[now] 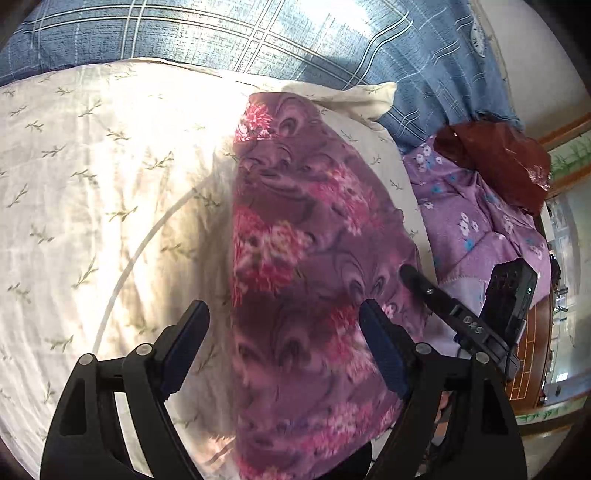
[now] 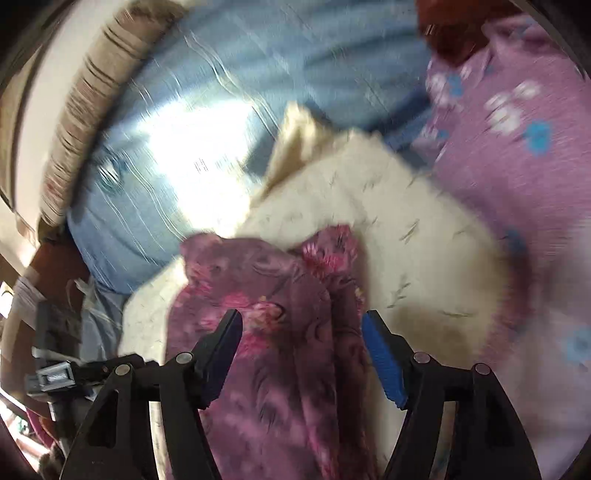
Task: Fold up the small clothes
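1. Left gripper point(image 1: 284, 314) stands with its jaws wide apart above the garment point(image 1: 306, 266); nothing is between the pads, and the cloth lies flat below them.
2. Right gripper point(image 2: 303, 325) also has its jaws parted, though less widely. A bunched fold of the garment point(image 2: 280, 332) runs up between the fingers, and the pads do not press on it as far as the blurred right view shows.
3. In the left view the right gripper point(image 1: 417, 280) shows at the garment's right edge, its tip on or just over the cloth; which one I cannot tell.
4. The garment is a small piece of purple-mauve cloth printed with dark swirls and clusters of pink flowers. In the left view it lies as a long, fairly smooth strip running from near the camera toward the far end; in the right view its far end is rumpled into two humps.
5. It lies on a cream sheet point(image 1: 92, 184) with small green sprigs, part in bright sun.
6. Beyond the sheet is a blue checked cover point(image 1: 258, 33). To the right lies a lilac cloth point(image 1: 476, 206) with white and blue flowers, with a dark red item point(image 1: 495, 155) on its far end.
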Demonstrator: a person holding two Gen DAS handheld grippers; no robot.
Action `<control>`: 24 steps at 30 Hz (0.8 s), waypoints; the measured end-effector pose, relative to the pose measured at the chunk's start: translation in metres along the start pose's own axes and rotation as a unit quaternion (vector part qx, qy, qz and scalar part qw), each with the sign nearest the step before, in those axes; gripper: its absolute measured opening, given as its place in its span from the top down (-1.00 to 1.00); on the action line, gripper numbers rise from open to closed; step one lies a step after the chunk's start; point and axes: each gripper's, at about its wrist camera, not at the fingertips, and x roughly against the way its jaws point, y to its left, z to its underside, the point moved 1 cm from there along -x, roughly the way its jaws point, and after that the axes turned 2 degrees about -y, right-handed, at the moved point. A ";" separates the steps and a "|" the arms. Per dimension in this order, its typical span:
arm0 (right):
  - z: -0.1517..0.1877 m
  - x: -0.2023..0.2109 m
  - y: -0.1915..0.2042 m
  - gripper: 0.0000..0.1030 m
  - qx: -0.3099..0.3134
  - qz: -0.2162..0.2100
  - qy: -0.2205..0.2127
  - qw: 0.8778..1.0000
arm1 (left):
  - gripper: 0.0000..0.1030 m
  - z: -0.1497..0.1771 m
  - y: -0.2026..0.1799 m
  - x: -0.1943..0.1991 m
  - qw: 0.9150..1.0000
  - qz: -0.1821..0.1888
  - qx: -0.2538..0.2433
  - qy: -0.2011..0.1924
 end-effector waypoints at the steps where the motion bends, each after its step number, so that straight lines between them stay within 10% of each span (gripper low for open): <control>1: 0.000 0.001 0.002 0.80 0.004 -0.001 -0.004 1.000 | -0.61 -0.004 -0.003 -0.003 1.000 0.004 -0.001 -0.004; 4: -0.008 0.027 0.001 0.80 0.018 0.014 -0.086 0.996 | -0.61 -0.008 -0.004 -0.020 1.000 -0.021 0.001 -0.007; 7: -0.003 -0.011 -0.032 0.69 -0.009 0.051 0.004 0.999 | -0.61 -0.008 0.008 -0.034 0.999 -0.018 0.028 0.022; 9: 0.002 0.011 -0.038 0.53 -0.031 0.006 -0.032 0.999 | -0.61 -0.001 0.020 -0.023 0.999 0.021 0.041 0.019; 13: 0.021 0.052 -0.057 -0.58 -0.059 -0.058 -0.065 0.994 | -0.63 0.021 0.033 -0.007 0.992 0.103 0.067 0.041; 17: 0.053 0.030 -0.068 -0.52 -0.055 -0.092 -0.003 0.994 | -0.63 0.043 0.025 -0.031 0.985 0.129 0.073 0.086; 20: 0.083 0.015 -0.047 -0.09 -0.046 -0.149 0.019 0.988 | -0.56 0.054 0.013 -0.038 0.987 0.127 0.061 0.080; 24: 0.088 0.022 -0.034 0.48 -0.042 -0.111 0.010 0.993 | 0.38 0.056 0.010 -0.017 0.992 0.112 0.049 0.044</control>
